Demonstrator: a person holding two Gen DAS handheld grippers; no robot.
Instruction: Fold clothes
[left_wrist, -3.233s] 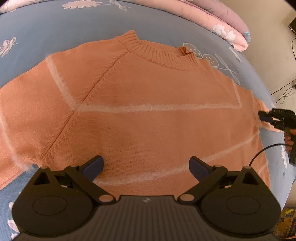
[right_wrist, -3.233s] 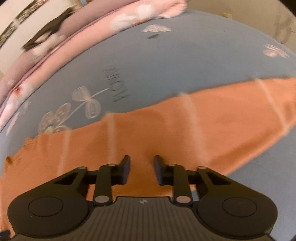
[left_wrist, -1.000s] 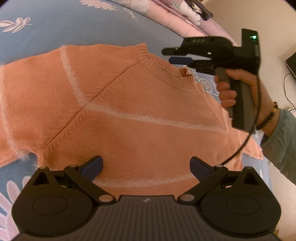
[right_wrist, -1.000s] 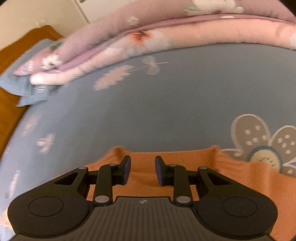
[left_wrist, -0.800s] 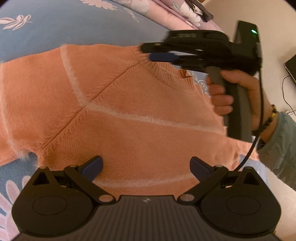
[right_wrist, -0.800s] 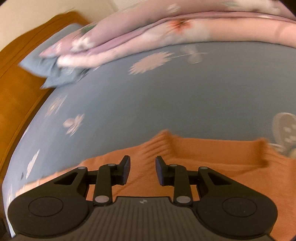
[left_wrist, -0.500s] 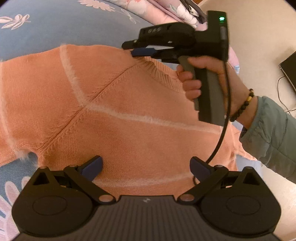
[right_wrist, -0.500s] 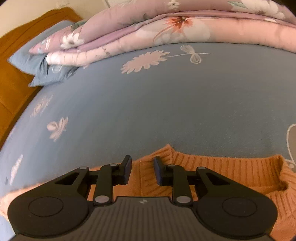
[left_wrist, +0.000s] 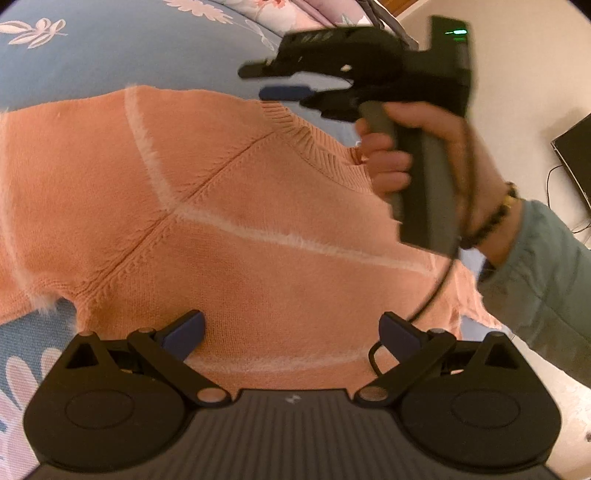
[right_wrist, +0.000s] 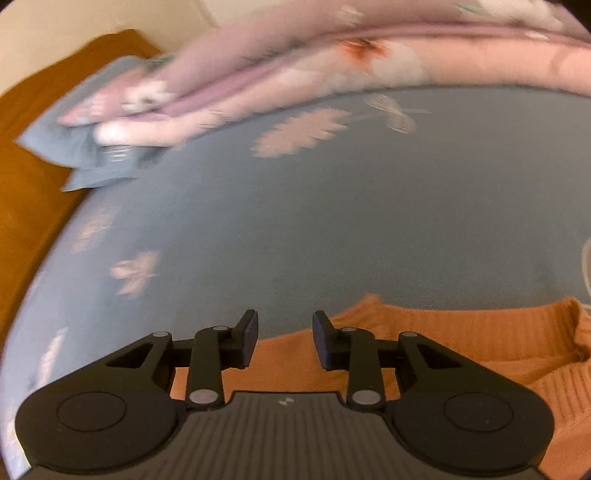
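One orange sweater (left_wrist: 229, 229) lies flat on a blue flowered bedsheet (left_wrist: 122, 55), two grippers above it.

From the left wrist view, the left gripper (left_wrist: 291, 332) at 6 o'clock has fingers spread wide over the hem, pinching nothing. At 1 o'clock the right gripper (left_wrist: 273, 81), with blurred, unreadable lettering on top, hangs over the ribbed collar (left_wrist: 314, 147), jaws opening, nothing between them. One beaded bracelet (left_wrist: 495, 214) circles that wrist.

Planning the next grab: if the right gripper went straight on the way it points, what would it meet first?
Probably the orange knitted sweater near its ribbed collar: the right gripper, jaws opening and nothing between them, aims at that edge, blue floral bedsheet just beyond. Depth is unclear.
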